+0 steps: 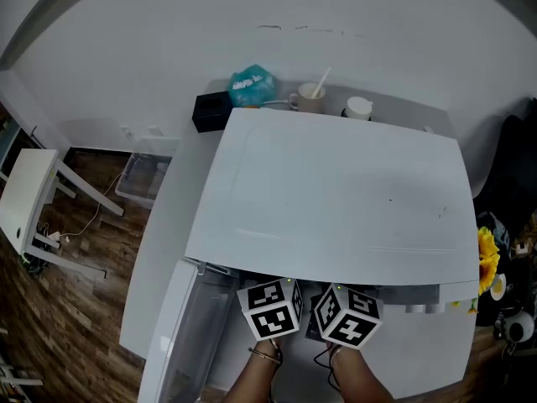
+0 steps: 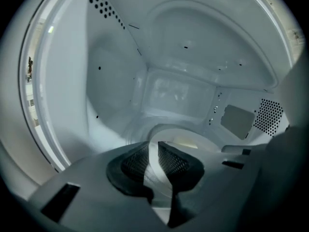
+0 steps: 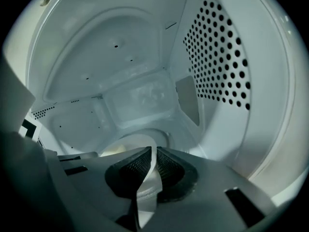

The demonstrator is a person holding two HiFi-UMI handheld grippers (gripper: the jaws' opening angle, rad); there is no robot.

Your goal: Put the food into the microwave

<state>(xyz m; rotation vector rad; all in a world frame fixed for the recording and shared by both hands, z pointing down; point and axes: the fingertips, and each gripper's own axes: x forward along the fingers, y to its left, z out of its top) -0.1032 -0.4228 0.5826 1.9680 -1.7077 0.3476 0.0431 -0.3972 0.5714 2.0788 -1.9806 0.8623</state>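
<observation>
Both grippers reach into the open white microwave (image 1: 336, 191); in the head view only their marker cubes show, left (image 1: 270, 307) and right (image 1: 348, 315). Inside the cavity, my left gripper (image 2: 154, 159) is shut on the near rim of a white plate (image 2: 169, 133). A pale yellowish bit of food (image 2: 187, 141) lies on it. My right gripper (image 3: 153, 167) is shut on the same plate's rim (image 3: 126, 145), with the food (image 3: 112, 150) just beyond its left jaw. The jaws hide most of the plate. Whether it rests on the microwave floor I cannot tell.
The microwave door (image 1: 178, 334) hangs open at the lower left. Behind the microwave stand a black box (image 1: 210, 111), a teal bag (image 1: 251, 85), a cup with a spoon (image 1: 309, 97) and a white cup (image 1: 358, 107). Yellow flowers (image 1: 487, 254) are at the right.
</observation>
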